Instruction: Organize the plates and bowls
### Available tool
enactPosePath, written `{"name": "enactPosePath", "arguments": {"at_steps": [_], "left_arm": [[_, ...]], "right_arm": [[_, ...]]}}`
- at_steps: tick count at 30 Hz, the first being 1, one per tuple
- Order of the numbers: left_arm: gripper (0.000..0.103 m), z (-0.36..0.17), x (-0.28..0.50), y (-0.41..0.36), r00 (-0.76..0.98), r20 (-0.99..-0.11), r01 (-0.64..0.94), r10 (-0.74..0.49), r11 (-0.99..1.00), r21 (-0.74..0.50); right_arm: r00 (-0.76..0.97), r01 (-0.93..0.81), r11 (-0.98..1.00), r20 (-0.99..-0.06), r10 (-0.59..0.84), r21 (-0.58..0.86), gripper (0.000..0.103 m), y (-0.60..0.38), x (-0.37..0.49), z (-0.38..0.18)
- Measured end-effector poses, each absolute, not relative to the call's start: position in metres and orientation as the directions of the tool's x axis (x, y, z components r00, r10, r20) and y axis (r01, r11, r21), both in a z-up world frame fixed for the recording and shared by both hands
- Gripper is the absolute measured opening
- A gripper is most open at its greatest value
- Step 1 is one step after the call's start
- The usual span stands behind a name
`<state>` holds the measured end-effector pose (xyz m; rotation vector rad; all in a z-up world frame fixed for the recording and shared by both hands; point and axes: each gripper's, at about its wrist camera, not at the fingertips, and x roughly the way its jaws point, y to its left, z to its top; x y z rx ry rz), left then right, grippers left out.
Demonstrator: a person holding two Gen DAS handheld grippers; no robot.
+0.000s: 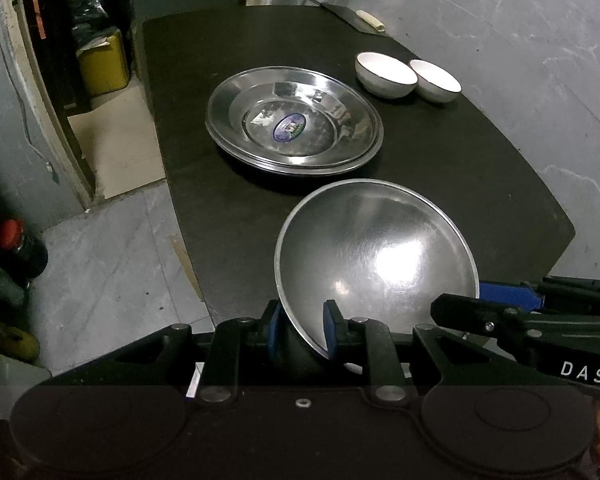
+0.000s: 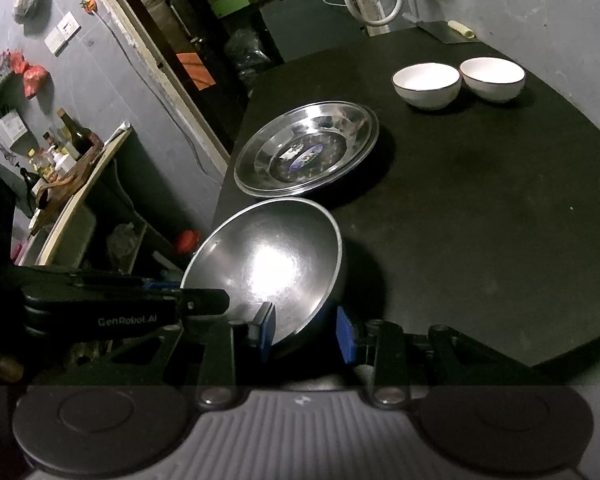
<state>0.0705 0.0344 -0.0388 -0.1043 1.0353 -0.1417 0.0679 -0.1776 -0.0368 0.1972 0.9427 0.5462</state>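
Observation:
A steel bowl is held tilted over the black table's near edge. My left gripper is shut on its near rim, one pad on each side of the wall. My right gripper stands around the bowl's other rim, left pad touching the inside, right pad a little off the outside. A stack of steel plates lies mid-table, also in the right wrist view. Two white bowls sit side by side behind, also in the right wrist view.
A cleaver with a pale handle lies at the table's far edge. A yellow box and bottles stand on the floor to the left. A side shelf with bottles stands left of the table.

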Motion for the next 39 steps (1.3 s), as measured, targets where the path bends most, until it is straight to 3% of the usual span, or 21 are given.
{"name": "enactPosePath", "arguments": {"at_steps": [8, 10, 14, 18, 24, 32, 39], "left_arm": [[0.035, -0.037, 0.068, 0.035, 0.521, -0.842, 0.068, -0.138, 0.99, -0.12], [0.044, -0.034, 0.066, 0.039, 0.534, -0.834, 0.059, -0.137, 0.99, -0.124], [0.081, -0.023, 0.059, 0.051, 0.603, -0.79, 0.007, -0.112, 0.991, -0.135], [0.1, -0.01, 0.061, 0.065, 0.689, -0.723, -0.041, -0.045, 0.994, -0.102], [0.102, 0.009, 0.082, 0.083, 0.76, -0.649, -0.105, 0.036, 0.992, -0.068], [0.102, 0.016, 0.121, 0.084, 0.79, -0.601, -0.178, 0.121, 0.983, -0.035], [0.102, 0.023, 0.171, 0.069, 0.818, -0.571, -0.133, 0.066, 0.988, -0.076]], "right_arm": [[0.483, -0.339, 0.855, -0.706, 0.517, 0.394, 0.044, -0.183, 0.067, -0.038], [0.49, -0.334, 0.857, -0.705, 0.513, 0.392, 0.047, -0.184, 0.066, -0.037], [0.521, -0.327, 0.865, -0.69, 0.502, 0.381, 0.06, -0.189, 0.065, -0.032], [0.568, -0.31, 0.872, -0.661, 0.49, 0.38, 0.085, -0.195, 0.066, -0.023], [0.618, -0.285, 0.876, -0.624, 0.479, 0.39, 0.103, -0.206, 0.073, -0.016], [0.705, -0.252, 0.916, -0.59, 0.395, 0.312, 0.103, -0.218, 0.087, -0.007], [0.722, -0.188, 0.933, -0.601, 0.344, 0.308, 0.103, -0.236, 0.125, -0.012]]}}
